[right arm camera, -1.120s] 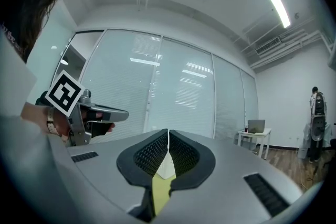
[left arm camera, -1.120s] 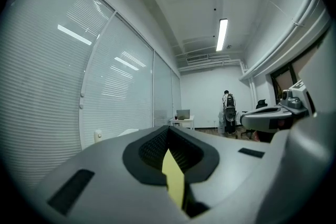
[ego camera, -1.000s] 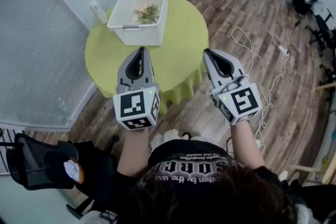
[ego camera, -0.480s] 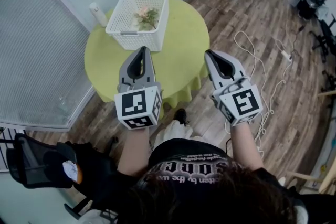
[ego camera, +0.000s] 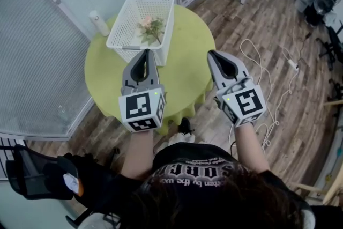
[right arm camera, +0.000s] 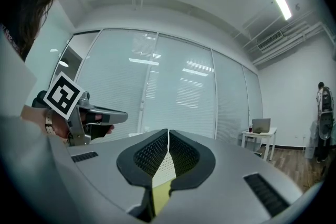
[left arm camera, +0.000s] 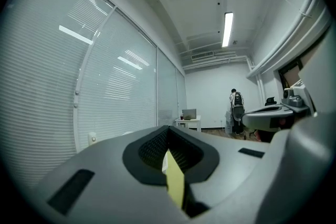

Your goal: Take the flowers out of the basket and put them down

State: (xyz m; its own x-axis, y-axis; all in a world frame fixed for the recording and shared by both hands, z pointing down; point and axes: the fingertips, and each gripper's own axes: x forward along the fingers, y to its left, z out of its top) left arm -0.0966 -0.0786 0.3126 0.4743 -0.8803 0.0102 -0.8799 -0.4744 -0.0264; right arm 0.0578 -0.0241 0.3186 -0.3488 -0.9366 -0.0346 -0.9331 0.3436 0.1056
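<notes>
A white lattice basket point(ego camera: 128, 27) stands on the far part of a round table with a yellow-green cloth point(ego camera: 182, 69). Flowers point(ego camera: 150, 28) with green leaves and a pale pink bloom lie inside it, toward its right side. My left gripper point(ego camera: 145, 52) hovers just short of the basket's near wall, shut with nothing in it. The left gripper view shows its jaws point(left arm camera: 168, 136) pressed together, aimed at the room above the table. My right gripper point(ego camera: 211, 54) hangs over the table's right edge, also shut and empty point(right arm camera: 168, 134).
A small white bottle point(ego camera: 96, 22) stands on the table left of the basket. A glass partition with blinds point(ego camera: 37, 56) runs close along the left. A white cable point(ego camera: 270, 78) trails over the wooden floor at right. A black chair point(ego camera: 37, 171) sits behind me at lower left.
The table and basket have slid slightly lower in the head view, so the left gripper's tip now lies nearer the basket. Both grippers keep their pose and stay shut.
</notes>
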